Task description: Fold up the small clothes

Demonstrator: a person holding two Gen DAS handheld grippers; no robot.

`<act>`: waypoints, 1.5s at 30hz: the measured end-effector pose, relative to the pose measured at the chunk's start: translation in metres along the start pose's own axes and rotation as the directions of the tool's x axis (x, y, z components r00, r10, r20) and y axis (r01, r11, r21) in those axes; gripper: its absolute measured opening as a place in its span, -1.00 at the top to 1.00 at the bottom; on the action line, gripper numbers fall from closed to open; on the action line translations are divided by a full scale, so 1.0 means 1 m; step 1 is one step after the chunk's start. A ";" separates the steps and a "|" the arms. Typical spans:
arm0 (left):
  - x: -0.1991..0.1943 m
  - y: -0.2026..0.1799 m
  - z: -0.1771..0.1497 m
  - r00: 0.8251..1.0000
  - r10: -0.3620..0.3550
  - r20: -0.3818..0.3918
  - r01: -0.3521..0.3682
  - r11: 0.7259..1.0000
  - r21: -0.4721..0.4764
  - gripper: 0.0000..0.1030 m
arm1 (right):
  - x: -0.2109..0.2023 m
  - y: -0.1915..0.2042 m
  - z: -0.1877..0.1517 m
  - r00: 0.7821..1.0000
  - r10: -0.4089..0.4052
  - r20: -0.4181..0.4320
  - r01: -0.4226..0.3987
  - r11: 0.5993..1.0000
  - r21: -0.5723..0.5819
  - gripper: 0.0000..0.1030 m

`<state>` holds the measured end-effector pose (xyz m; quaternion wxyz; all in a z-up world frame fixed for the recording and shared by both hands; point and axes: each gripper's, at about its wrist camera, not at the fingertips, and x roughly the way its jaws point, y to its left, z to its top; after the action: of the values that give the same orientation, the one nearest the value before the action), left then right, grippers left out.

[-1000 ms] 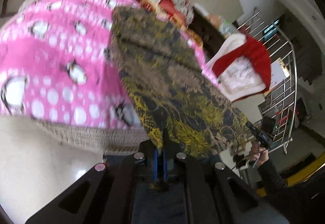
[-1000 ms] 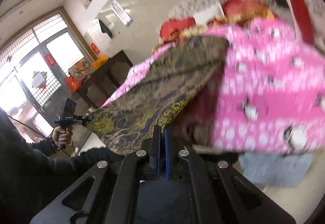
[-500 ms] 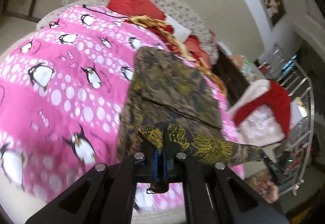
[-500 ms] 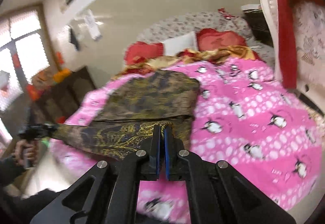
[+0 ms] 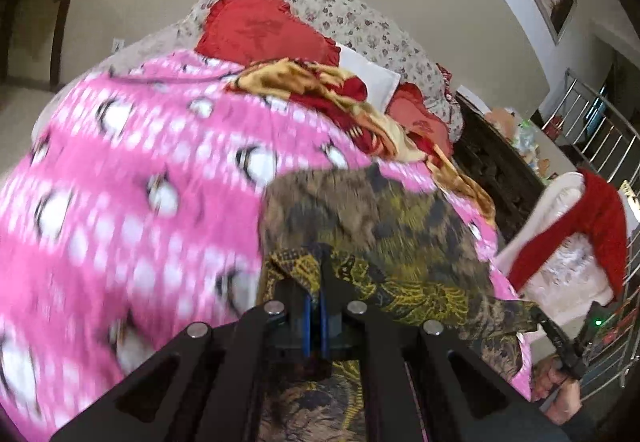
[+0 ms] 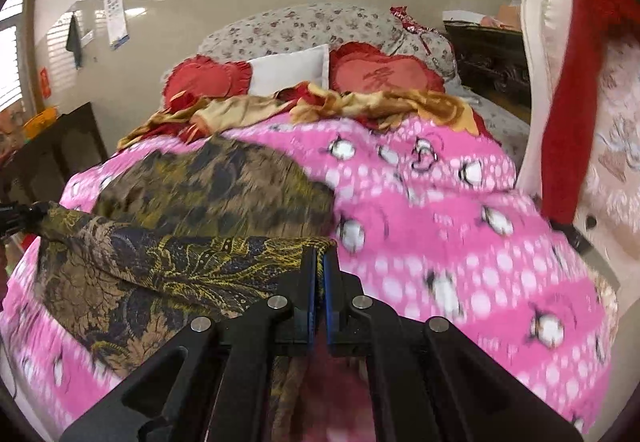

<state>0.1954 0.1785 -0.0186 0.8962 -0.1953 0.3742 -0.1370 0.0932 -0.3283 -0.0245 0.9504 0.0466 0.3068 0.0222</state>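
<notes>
A brown, yellow and dark blue patterned garment [image 5: 384, 238] lies on a pink penguin blanket [image 5: 132, 201] on a bed. My left gripper [image 5: 316, 274] is shut on one corner of its near edge. My right gripper [image 6: 319, 262] is shut on the other corner, and the edge [image 6: 180, 258] hangs taut between the two, lifted above the rest of the garment [image 6: 224, 181]. The right gripper also shows in the left wrist view [image 5: 560, 338], and the left gripper in the right wrist view [image 6: 16, 217].
Red heart cushions [image 6: 384, 75], a white pillow [image 6: 288, 71] and a gold and red cloth [image 6: 360, 101] lie at the head of the bed. A white chair with red fabric [image 6: 576, 89] stands on the right. A dark cabinet [image 6: 56, 157] stands on the left.
Both grippers have carried the garment's near edge up and toward the head of the bed, over the rest of the garment. The views are blurred by motion.
</notes>
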 end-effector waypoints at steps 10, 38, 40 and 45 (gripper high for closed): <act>0.070 0.001 0.063 0.995 0.103 0.000 -0.103 0.994 0.045 0.94 | 0.077 0.011 0.079 0.999 -0.041 -0.014 0.040 0.998 -0.042 0.86; 0.123 -0.070 -0.018 0.934 0.328 -0.142 -0.273 0.911 0.309 0.33 | 0.117 0.090 0.046 0.964 -0.044 -0.262 0.020 0.996 -0.091 0.60; 0.140 -0.074 -0.023 0.908 0.388 -0.156 -0.319 0.884 0.342 0.27 | 0.141 0.090 0.036 0.936 -0.077 -0.345 0.049 0.995 -0.089 0.60; 0.147 -0.059 0.024 0.921 0.352 -0.168 -0.314 0.925 0.215 0.22 | 0.164 0.057 0.062 0.951 0.030 -0.307 0.003 0.994 0.106 0.60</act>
<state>0.3073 0.0741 -0.0673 0.8774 -0.0302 0.4775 -0.0353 0.2619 -0.2643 -0.0639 0.8868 0.0948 0.4518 0.0194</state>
